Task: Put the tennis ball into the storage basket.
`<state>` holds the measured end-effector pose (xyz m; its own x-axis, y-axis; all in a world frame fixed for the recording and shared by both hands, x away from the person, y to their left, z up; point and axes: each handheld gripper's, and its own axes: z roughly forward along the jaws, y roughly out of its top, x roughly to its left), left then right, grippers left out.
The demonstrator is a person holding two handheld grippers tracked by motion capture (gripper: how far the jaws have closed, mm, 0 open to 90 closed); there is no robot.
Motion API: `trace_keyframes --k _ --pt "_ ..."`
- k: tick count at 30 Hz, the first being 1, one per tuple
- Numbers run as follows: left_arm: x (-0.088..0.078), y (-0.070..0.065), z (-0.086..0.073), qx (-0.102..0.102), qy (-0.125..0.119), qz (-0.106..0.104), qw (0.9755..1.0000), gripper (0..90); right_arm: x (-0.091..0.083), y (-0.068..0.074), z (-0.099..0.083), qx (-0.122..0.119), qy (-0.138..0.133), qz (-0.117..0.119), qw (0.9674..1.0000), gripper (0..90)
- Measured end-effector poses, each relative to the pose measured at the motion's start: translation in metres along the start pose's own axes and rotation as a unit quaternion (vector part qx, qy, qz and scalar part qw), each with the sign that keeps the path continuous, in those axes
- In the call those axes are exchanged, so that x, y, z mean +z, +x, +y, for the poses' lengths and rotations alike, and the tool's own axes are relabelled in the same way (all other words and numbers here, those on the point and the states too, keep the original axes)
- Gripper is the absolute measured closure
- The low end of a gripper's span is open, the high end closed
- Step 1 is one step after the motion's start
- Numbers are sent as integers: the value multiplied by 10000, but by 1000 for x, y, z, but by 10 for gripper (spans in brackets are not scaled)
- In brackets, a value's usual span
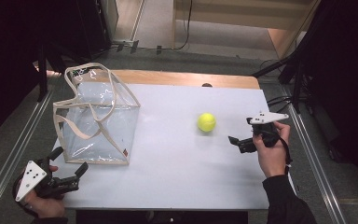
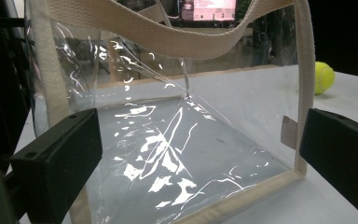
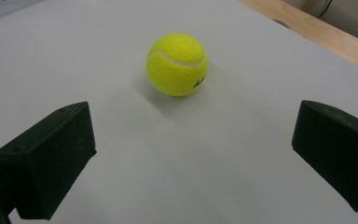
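Right tool [image 3: 193, 154] near tennis ball [image 3: 177, 64]

Yellow tennis ball [image 1: 206, 122] resting on white table, clear cream-trimmed tote bag [image 1: 96, 122] standing upright well apart

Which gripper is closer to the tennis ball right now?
Right. The right gripper sits just beside the tennis ball, fingers open toward it; the left gripper is across the table by the clear bag.

The white-topped rectangular table [image 1: 177, 158], with a bare wooden strip along its 12 o'clock edge, carries a clear plastic tote bag with cream webbing trim [image 1: 98, 126] at 9 o'clock and a yellow-green felt tennis ball [image 1: 206, 122] toward 2 o'clock, well apart.
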<state>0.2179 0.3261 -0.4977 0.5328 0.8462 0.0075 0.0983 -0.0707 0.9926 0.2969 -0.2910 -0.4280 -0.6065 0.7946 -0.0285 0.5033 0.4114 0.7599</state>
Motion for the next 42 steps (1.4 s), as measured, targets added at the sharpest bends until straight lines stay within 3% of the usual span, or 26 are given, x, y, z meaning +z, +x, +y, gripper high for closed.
trace_keyframes --k 22,42 --pt "-1 0 0 9 -4 -49 10000 0 39 -2 33 -252 647 289 9972 0" --pt "0 -1 0 26 -11 -80 10000 0 67 -4 45 -383 1108 380 9924 0"
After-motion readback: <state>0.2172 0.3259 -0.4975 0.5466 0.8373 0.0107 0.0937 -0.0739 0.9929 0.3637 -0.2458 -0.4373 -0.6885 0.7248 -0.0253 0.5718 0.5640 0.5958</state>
